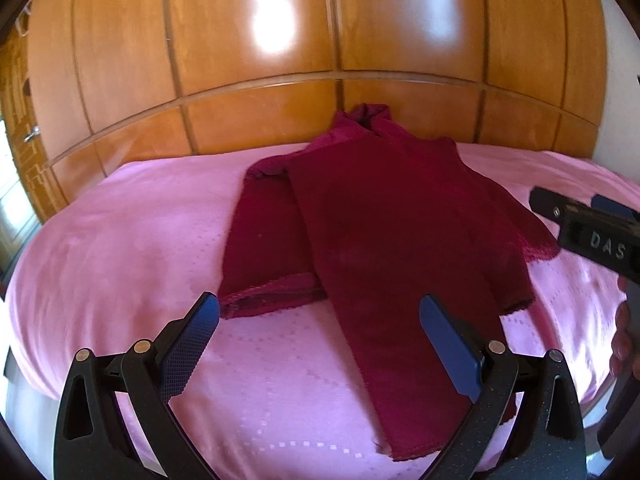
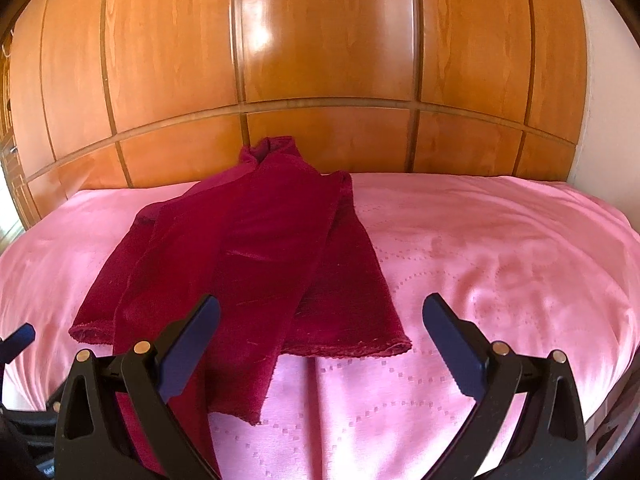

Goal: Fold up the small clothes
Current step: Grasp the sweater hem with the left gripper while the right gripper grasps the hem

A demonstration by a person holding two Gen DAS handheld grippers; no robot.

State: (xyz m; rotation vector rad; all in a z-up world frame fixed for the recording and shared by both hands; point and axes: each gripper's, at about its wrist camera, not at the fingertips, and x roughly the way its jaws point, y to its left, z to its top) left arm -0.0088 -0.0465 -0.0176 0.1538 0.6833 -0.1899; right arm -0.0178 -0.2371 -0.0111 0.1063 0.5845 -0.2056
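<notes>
On the bed (image 1: 120,240), covered by a pink quilted spread, lies one dark red garment (image 1: 392,220). It rests flat across the middle of the spread, its neck end towards the wooden panelled wall (image 1: 248,20) behind the bed and raised slightly against it. No container is present in either view.

The garment is partly folded: a long strip of its cloth runs lengthwise over the body and reaches past the hem towards the near edge of the bed. A hemmed portion shows on either side of that strip. Whether these are sleeves or body panels cannot be told.

The left tongs (image 1: 320,320) stand wide open and grip nothing; they hover above the near end of the strip, with no contact visible. The right tongs (image 2: 320,320) are likewise wide open and empty, held over the bare spread just right of the garment's hem, the left finger (image 2: 192,344) overlapping the cloth in view.

Open spread lies on both sides of the garment, wider on the right. The far edge of the bed meets the wall closely.

In the left wrist view the right tool's body cuts in at the right margin, with part of a hand (image 1: 624,332) below it. The near corners of the bed are hidden behind the tongs' frames. Both views are slightly blurred.
</notes>
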